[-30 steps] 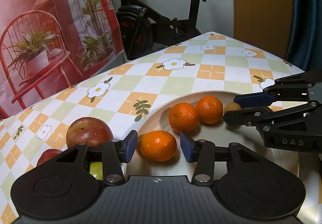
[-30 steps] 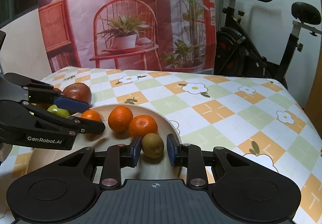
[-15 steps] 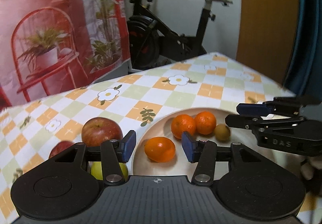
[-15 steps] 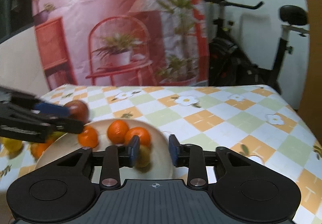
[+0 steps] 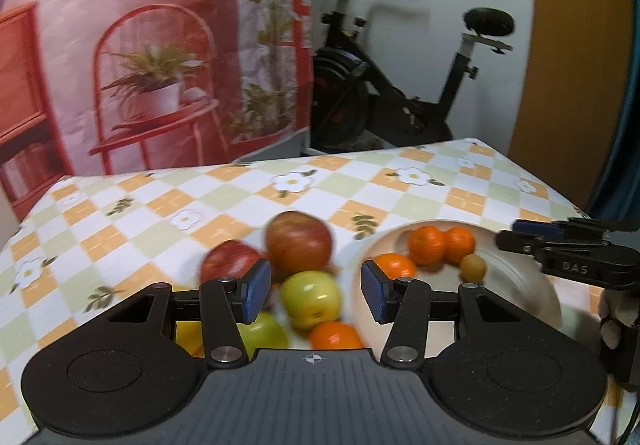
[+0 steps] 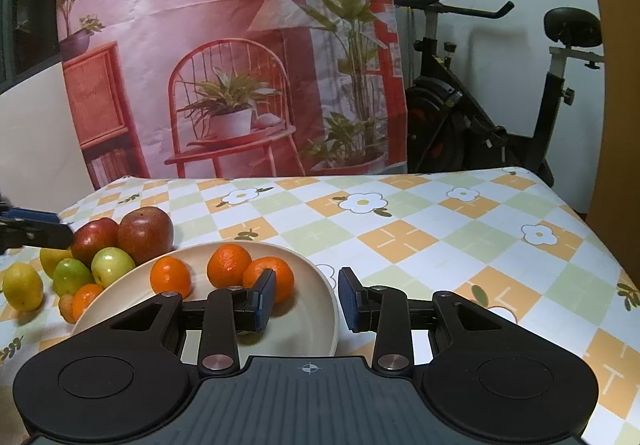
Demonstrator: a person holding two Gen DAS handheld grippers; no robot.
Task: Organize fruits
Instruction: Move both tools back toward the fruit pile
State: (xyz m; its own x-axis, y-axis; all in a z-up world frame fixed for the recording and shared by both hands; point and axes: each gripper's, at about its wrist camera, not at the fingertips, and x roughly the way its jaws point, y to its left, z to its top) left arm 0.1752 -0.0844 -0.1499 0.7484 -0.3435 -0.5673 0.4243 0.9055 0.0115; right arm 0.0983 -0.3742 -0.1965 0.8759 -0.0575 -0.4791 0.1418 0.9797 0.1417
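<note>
We record a bench (image 6: 440, 229) under a checked cloth of orange, green and white squares printed with flowers.

Item one: a cream plate (image 6: 320, 309) at the near side of the bench. In the right wrist view it carries three oranges (image 6: 229, 265): one to the left, two touching each other behind the left pad. The left wrist view adds a small brown kiwi (image 5: 473, 267) on the plate, just beside the two paired oranges.

Item two: loose fruit on the cloth to the left of the plate. We list two red apples (image 6: 146, 233) touching each other at the back, two green apples (image 6: 112, 266) in front of them, a yellow fruit (image 6: 23, 286) at the far left with another behind the green ones, and a small orange (image 6: 86, 299) at the plate's rim. In the left wrist view this group is blurred.

Item three: the left tool (image 5: 316, 291). We find it parted, nothing gripped; a green apple (image 5: 311, 299) shows in the gap between its blue pads, lying on the bench below them.

Item four: the right tool (image 6: 307, 299). We find it parted at a modest width and empty, hanging over the near right part of the plate.

Backdrop: a printed red curtain (image 6: 224, 45) and an exercise bike (image 6: 480, 117).
</note>
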